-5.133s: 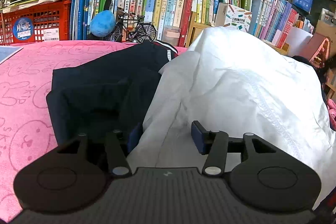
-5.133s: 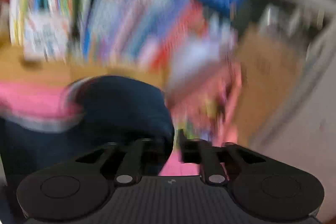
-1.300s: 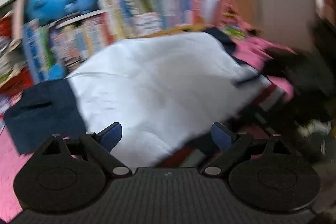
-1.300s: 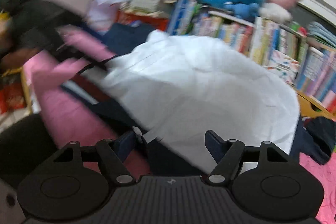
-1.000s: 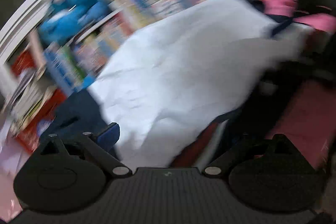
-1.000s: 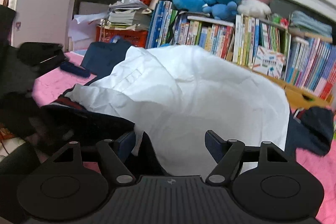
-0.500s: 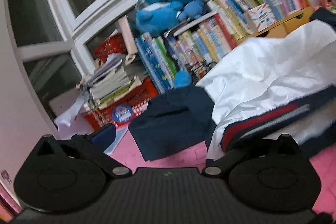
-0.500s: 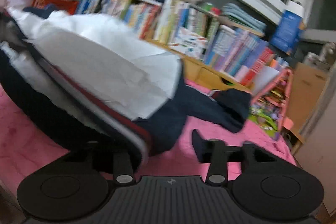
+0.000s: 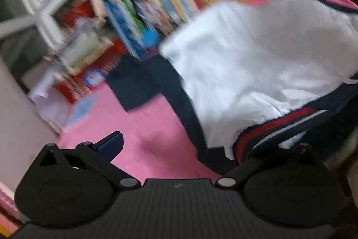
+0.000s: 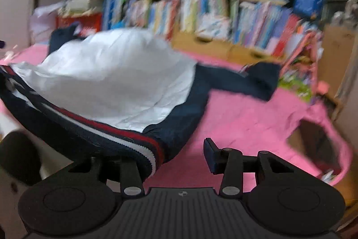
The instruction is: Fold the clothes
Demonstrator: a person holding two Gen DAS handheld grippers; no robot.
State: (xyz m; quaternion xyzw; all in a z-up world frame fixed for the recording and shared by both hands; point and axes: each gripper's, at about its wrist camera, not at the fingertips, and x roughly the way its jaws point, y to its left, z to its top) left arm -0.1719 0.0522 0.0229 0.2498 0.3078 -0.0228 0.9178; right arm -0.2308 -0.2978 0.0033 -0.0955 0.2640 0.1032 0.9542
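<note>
Navy jacket (image 10: 179, 124), white lining (image 10: 116, 82) up, lies spread on the pink cover (image 10: 246, 118), hem at the near edge, one sleeve (image 10: 257, 80) trailing far right. Left gripper (image 9: 179, 145) and right gripper (image 10: 174, 153) both stand spread wide, each with one finger hidden under the striped hem (image 9: 279, 127), clamping nothing. Risk: closing on a single layer could let the slippery lining shift and skew the fold.
</note>
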